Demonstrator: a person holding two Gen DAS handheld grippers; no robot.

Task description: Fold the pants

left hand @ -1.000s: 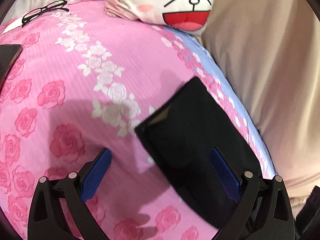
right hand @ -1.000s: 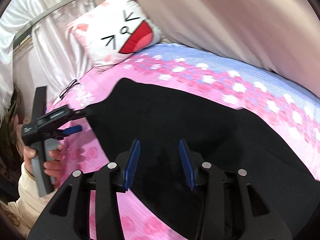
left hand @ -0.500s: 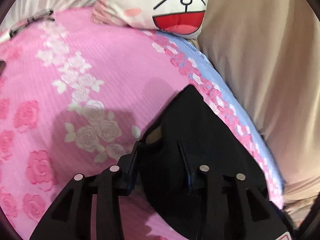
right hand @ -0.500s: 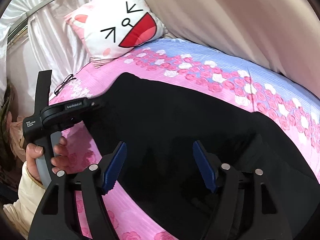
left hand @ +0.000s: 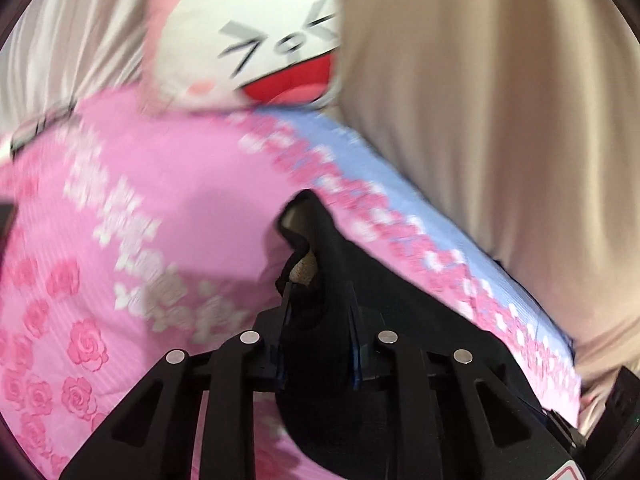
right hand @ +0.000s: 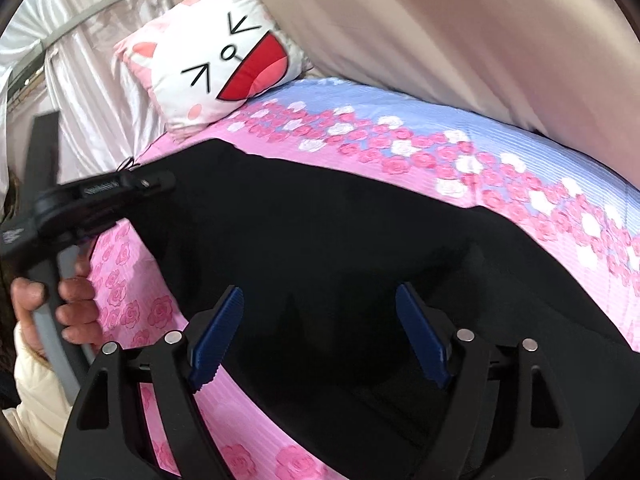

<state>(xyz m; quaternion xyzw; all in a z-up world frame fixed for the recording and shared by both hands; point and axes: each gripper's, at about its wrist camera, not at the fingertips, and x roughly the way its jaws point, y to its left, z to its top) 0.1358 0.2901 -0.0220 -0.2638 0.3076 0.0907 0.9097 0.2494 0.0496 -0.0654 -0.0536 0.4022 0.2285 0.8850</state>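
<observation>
pants (right hand: 320, 264), black, lie spread across the pink rose-print bed sheet (right hand: 132, 304), with one end toward the cartoon-face pillow (right hand: 224, 60) and the wide part under the right tool.

at the left, the left gripper (left hand: 318, 308) has that end bunched between its blue pads; its jaws are closing, near pressed together on the cloth, and a pale lining shows in the raised fold just above them. in the right wrist view the person's hand (right hand: 60, 300) grips the tool's grey handle at the left edge of the bed.

to do the fold well, that pinch should take both layers of the edge, or one will likely slide free on the lift. carry the end high enough that it does not drag, then lay it flush over the opposite end.

at the right, the right gripper (right hand: 320, 332) hovers over the wide part, jaws spread and opening, nothing pinched. it would serve best pressing the cloth flat, so the body does not creep along.
</observation>
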